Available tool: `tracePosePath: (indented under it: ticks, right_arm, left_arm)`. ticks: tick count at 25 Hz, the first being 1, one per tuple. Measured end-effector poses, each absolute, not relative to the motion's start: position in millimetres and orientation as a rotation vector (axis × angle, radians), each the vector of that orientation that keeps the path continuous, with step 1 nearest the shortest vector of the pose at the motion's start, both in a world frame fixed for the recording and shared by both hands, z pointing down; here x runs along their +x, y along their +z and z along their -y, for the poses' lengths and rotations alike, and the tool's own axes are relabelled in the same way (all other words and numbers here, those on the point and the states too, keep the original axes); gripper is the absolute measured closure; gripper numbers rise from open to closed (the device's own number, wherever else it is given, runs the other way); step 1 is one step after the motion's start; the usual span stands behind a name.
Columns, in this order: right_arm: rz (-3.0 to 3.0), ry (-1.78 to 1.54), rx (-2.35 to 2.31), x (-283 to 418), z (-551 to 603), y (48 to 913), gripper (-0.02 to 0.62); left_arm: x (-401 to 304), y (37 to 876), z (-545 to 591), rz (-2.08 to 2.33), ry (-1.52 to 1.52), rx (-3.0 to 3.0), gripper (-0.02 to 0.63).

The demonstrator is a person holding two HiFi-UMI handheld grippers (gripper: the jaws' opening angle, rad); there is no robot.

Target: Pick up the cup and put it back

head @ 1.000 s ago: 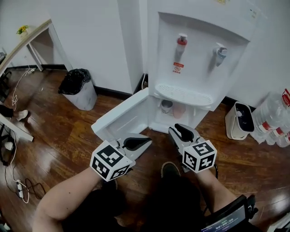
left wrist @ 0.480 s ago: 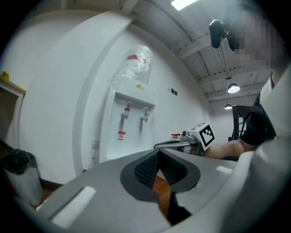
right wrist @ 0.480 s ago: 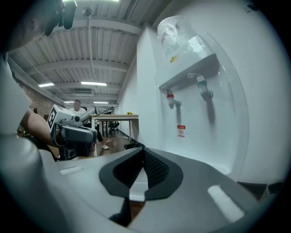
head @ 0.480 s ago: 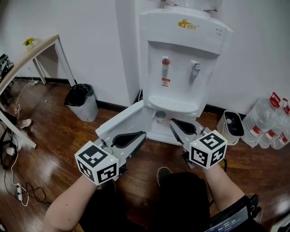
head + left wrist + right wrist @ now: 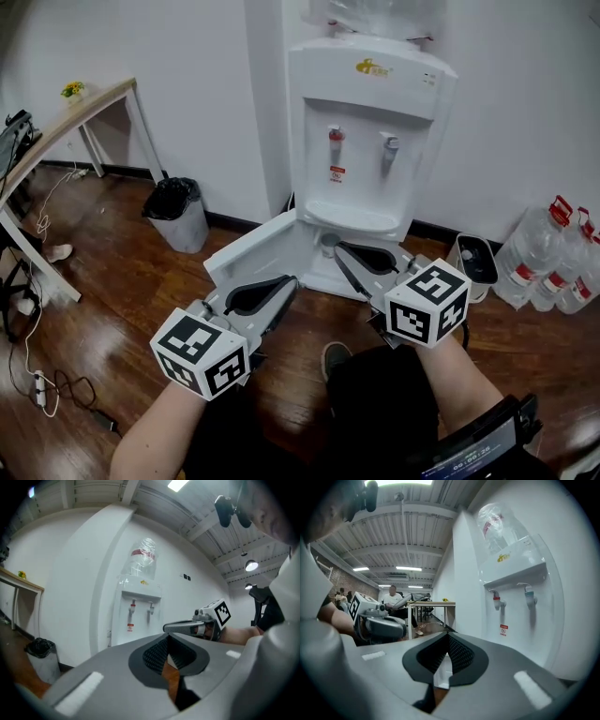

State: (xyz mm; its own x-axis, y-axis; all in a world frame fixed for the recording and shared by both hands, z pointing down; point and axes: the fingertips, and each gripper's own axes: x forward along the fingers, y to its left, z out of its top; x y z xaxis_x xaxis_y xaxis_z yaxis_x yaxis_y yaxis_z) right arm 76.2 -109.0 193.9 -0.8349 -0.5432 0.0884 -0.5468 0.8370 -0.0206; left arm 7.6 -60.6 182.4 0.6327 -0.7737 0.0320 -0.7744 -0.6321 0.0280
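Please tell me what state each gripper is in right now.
Left gripper: open, its jaws have just been opening, nothing between them.
Right gripper: shut, empty.

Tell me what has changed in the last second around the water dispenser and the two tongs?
The left tongs and right tongs rose as the view pulled up and back, so the whole water dispenser now shows. The left have just been opening, the right closing to shut; neither holds anything. The cup stays in the cabinet, its door still open.
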Motion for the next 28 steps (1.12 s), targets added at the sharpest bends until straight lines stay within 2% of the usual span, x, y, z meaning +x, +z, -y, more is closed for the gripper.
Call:
tracePosePath:
  ticks: [9,20,28]
  right_arm:
    - [2.994,0.172,0.791,55.2,98.1,182.9,0.594]
    - [2.926,0.027,0.746,43.9,87.0,207.7,0.595]
    - [2.947,0.163,0.744,50.5,92.1,212.3,0.595]
  left_arm:
    - [-13.9,198.1,49.1,1.426,0.107,2.784,0.396]
    - [-31.6,201.5,60.4,1.485,0.033,2.712,0.396]
    - [-33.2,202.9,61.2,1.514,0.073,2.718,0.396]
